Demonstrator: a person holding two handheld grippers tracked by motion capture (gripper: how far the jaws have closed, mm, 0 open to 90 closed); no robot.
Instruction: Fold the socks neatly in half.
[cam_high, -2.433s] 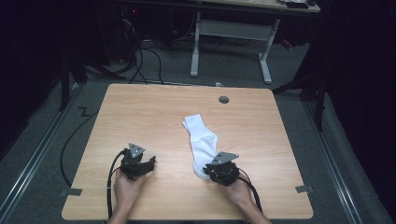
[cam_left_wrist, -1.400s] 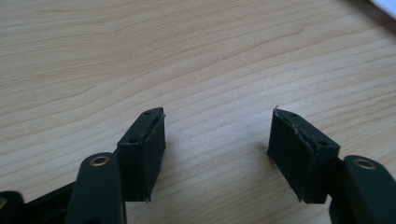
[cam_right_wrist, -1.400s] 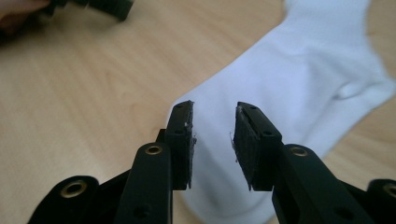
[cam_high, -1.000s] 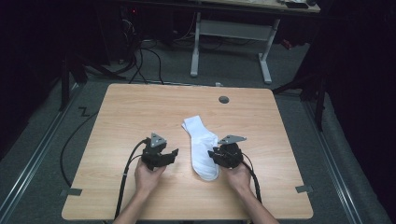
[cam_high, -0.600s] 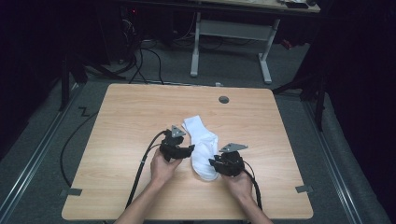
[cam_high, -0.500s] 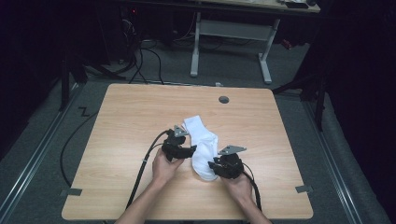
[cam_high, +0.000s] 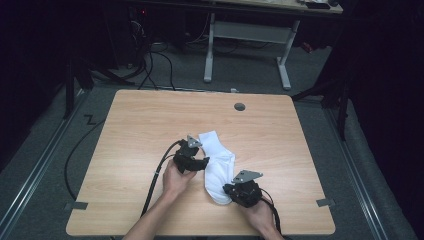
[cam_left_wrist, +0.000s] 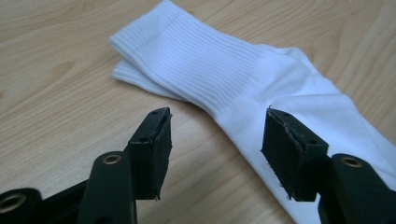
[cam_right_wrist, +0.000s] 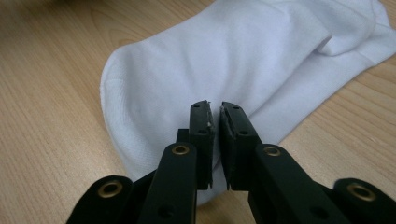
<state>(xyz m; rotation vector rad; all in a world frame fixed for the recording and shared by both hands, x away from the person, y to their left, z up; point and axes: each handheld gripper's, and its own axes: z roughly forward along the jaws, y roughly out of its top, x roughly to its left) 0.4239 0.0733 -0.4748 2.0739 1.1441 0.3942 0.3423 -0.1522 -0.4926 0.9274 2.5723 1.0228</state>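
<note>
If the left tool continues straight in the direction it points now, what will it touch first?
Most likely the white sock. The left tool stands open and points at the sock's middle, near where the ribbed leg ends; one finger already overlaps its edge. How high above the fabric is unclear.

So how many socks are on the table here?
2, it seems: white socks stacked as a pair mid-table, the second cuff peeking from under the top one. The right gripper is shut on the toe end; the left gripper stands open near the ankle.

Table (cam_high: 150, 120) evenly lit from above, surroundings in darkness; soft shadows, no glare, close views sharp, slight blur at far edges.
</note>
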